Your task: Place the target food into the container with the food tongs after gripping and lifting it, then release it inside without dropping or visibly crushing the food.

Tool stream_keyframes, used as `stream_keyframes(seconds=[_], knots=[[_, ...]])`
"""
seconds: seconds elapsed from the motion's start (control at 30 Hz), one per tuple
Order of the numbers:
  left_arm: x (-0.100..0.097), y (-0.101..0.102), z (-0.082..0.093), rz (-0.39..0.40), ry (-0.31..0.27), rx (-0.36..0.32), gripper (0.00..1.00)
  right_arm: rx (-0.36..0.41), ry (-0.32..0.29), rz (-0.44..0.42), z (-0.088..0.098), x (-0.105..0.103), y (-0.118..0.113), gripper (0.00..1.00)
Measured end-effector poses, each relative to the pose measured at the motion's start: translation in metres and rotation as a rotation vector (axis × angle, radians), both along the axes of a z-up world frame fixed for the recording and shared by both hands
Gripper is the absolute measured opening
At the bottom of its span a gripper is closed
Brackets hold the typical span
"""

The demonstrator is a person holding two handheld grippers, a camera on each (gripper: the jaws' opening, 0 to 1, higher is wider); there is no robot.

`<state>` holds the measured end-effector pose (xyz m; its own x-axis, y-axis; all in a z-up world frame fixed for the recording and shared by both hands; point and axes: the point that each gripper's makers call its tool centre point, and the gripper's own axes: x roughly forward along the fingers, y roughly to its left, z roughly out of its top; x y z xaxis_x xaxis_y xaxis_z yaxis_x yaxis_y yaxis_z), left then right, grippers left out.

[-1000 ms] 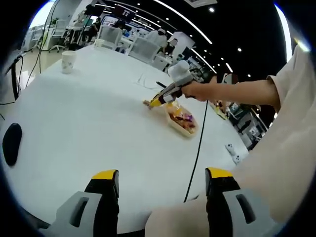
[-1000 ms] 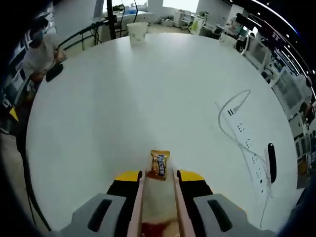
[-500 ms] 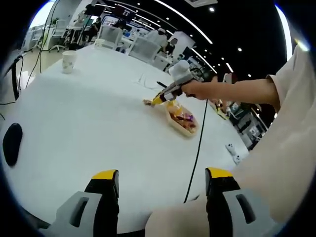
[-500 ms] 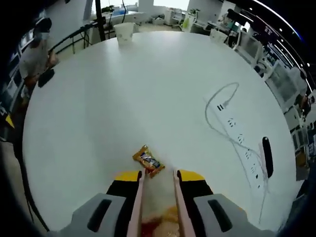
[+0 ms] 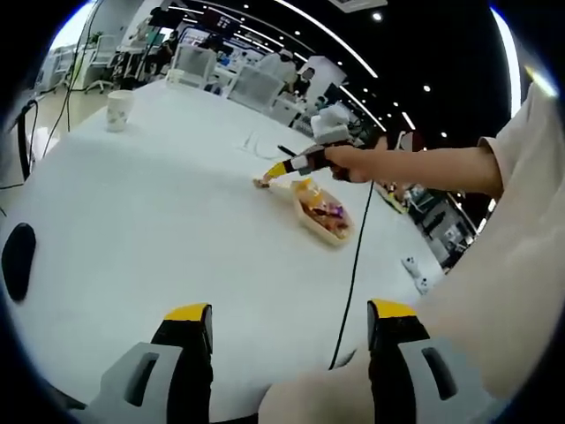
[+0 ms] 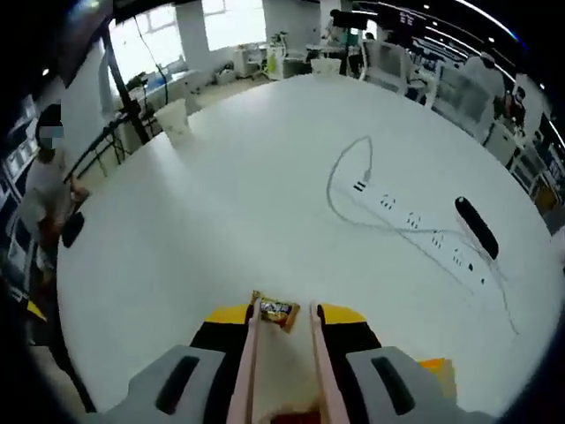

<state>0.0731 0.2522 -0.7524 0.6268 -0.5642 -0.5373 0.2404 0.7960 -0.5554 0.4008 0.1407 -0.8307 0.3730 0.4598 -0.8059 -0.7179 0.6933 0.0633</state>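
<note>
Two thin pale pink tong arms [image 6: 281, 353] run forward between the yellow-tipped jaws of the right gripper [image 6: 282, 316], and their tips pinch a small crinkly snack packet [image 6: 275, 309], orange-brown with a dark printed label, held just above the smooth white round table [image 6: 221, 212]. From the left gripper view the same packet [image 5: 262, 183] shows as a tiny tan shape at the end of the tongs, near the end of an oblong pale tray [image 5: 323, 215] heaped with bright wrapped snacks; whether it is over the tray's rim or still short of it is hard to tell. A bare forearm [image 5: 424, 168] reaches in from the right holding that tool. The left gripper [image 5: 289, 325] hangs over the table edge with its jaws spread wide and nothing between them. Farther out lie a white power strip [image 6: 415, 230] with a looping cord, a black bar-shaped object [image 6: 477, 227] and a paper cup [image 6: 174, 119].
</note>
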Motion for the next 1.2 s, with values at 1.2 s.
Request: stream_keyframes(seconds=[1.2], knots=[[0.000,0.012,0.001,0.022,0.005,0.010,0.69,-0.062,-0.057,-0.053,-0.015,-0.010,0.009,0.22]])
